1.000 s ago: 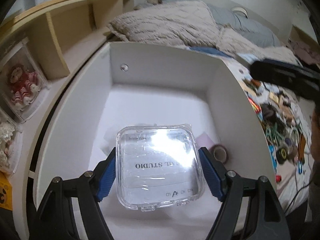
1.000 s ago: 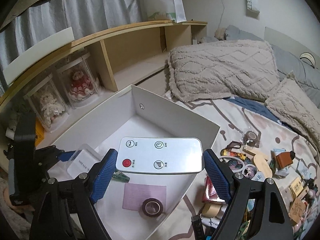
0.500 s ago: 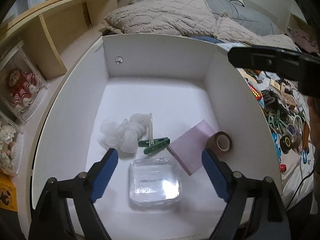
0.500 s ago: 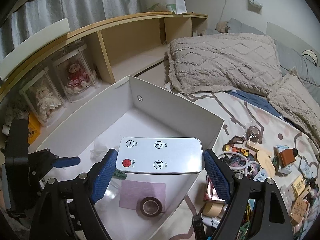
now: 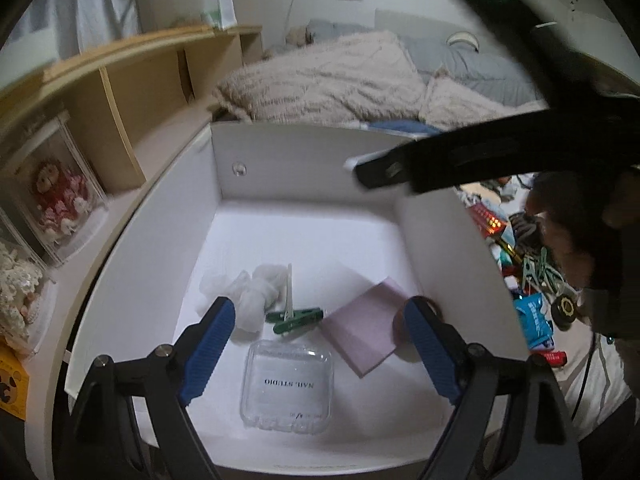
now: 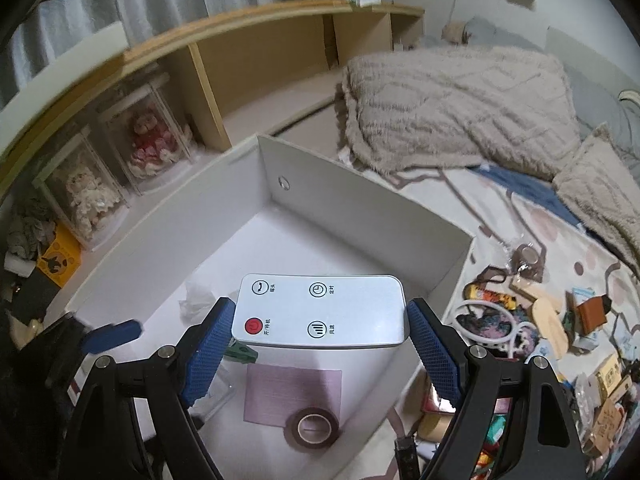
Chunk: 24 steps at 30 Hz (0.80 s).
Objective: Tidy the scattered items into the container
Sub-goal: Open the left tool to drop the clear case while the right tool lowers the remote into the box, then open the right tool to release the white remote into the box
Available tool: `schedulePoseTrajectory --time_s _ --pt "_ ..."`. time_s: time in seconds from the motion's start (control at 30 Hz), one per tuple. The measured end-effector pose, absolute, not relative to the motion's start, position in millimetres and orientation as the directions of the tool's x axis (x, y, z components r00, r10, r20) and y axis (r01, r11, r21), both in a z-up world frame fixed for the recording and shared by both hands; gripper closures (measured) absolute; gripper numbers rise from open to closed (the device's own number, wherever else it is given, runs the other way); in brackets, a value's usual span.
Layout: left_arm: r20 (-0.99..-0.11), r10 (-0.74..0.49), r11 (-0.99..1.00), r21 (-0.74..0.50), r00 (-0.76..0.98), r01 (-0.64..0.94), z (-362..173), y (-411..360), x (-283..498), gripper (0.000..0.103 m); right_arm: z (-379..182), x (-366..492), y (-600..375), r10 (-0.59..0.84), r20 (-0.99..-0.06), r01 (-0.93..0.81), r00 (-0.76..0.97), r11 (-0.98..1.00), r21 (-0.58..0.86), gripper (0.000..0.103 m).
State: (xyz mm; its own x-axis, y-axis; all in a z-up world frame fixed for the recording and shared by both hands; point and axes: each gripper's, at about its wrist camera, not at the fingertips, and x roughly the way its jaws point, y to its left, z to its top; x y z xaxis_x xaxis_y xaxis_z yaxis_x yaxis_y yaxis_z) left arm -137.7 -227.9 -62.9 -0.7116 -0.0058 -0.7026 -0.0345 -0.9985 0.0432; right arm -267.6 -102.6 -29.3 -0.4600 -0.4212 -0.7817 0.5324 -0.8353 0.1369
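A white box stands on the bed. Inside lie a clear plastic case, a green clothes peg, a white mesh ball, a pink pad and a brown tape roll. My left gripper is open and empty above the case. My right gripper is shut on a white remote control and holds it over the box's right part. The right gripper also shows in the left wrist view above the box's right wall.
Several scattered items lie on the bed cover right of the box. A beige pillow lies behind it. A wooden shelf with doll cases runs along the left.
My left gripper let go of the clear case, which now lies on the box floor, and drew back. My right gripper moved over the box with the remote.
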Motion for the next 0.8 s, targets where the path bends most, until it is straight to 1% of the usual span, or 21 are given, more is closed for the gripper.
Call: schedulePoseTrajectory --time_s 0.17,0.43,0.63,0.73,0.77,0.8 --pt "-0.652 -0.026 -0.999 0.039 -0.758 0.001 -59 -229 -129 0.016 -50 -281 -123 -0.374 -0.834 0.558 -0.405 -0.824 0.098 0.017" --pt "-0.618 -0.085 -0.996 0.085 -0.782 0.04 -60 -235 -126 0.016 -74 -298 -147 -0.302 -0.895 0.588 -0.329 -0.807 0.057 0.017" --pt "-0.629 -0.091 -0.995 0.081 -0.772 0.051 -65 -244 -126 0.016 -88 -314 -155 -0.265 -0.916 0.557 -0.302 -0.829 0.056 0.017" --pt "-0.637 -0.088 -0.996 0.069 -0.766 0.057 -67 -247 -129 0.016 -85 -316 -148 -0.31 -0.901 0.534 -0.304 -0.839 0.108 0.017" --pt "-0.638 -0.087 -0.996 0.065 -0.766 0.059 -67 -247 -129 0.016 -83 -315 -146 -0.322 -0.894 0.53 -0.311 -0.84 0.118 0.012" --pt "-0.637 -0.086 -0.996 0.063 -0.766 0.06 -67 -247 -129 0.016 -82 -314 -144 -0.331 -0.889 0.525 -0.316 -0.842 0.127 0.002"
